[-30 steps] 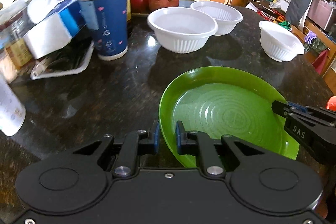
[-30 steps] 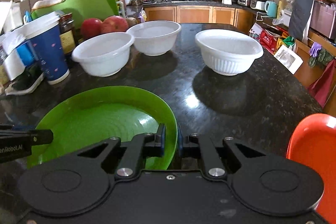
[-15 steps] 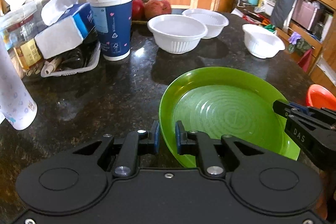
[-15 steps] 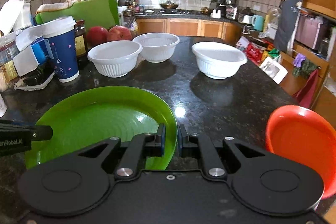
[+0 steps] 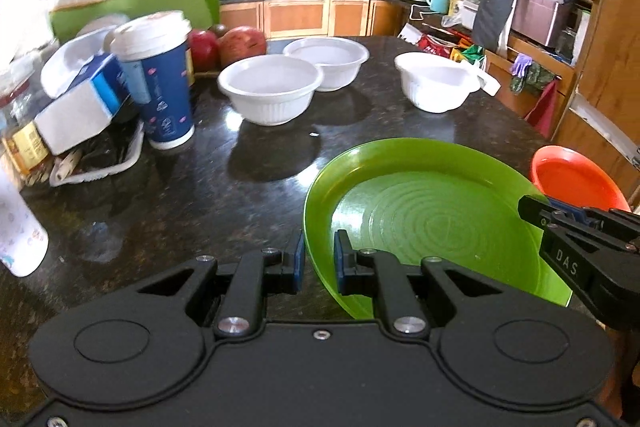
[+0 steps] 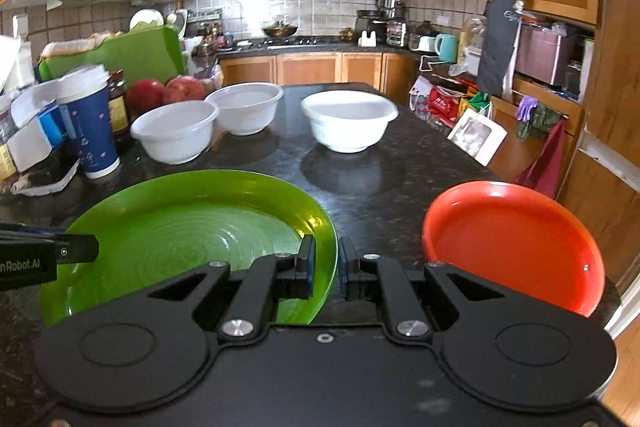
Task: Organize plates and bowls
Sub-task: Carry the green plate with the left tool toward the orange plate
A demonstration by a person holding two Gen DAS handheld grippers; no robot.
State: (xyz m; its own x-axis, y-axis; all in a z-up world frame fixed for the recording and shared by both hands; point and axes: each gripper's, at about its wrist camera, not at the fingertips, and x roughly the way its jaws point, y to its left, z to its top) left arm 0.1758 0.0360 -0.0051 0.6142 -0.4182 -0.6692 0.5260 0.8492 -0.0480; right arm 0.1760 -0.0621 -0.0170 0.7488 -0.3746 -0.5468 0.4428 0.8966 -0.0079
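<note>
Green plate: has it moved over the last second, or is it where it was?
Yes. The green plate, gripped by both grippers, has risen and drawn back: the white bowls sit farther off, and the orange plate is now fully in view.

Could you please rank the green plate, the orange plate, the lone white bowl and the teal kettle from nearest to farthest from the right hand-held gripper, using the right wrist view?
1. Green plate: its rim sits between the right hand-held gripper's fingers.
2. Orange plate: right, near counter edge.
3. Lone white bowl: ahead, mid-counter.
4. Teal kettle: far back counter.
</note>
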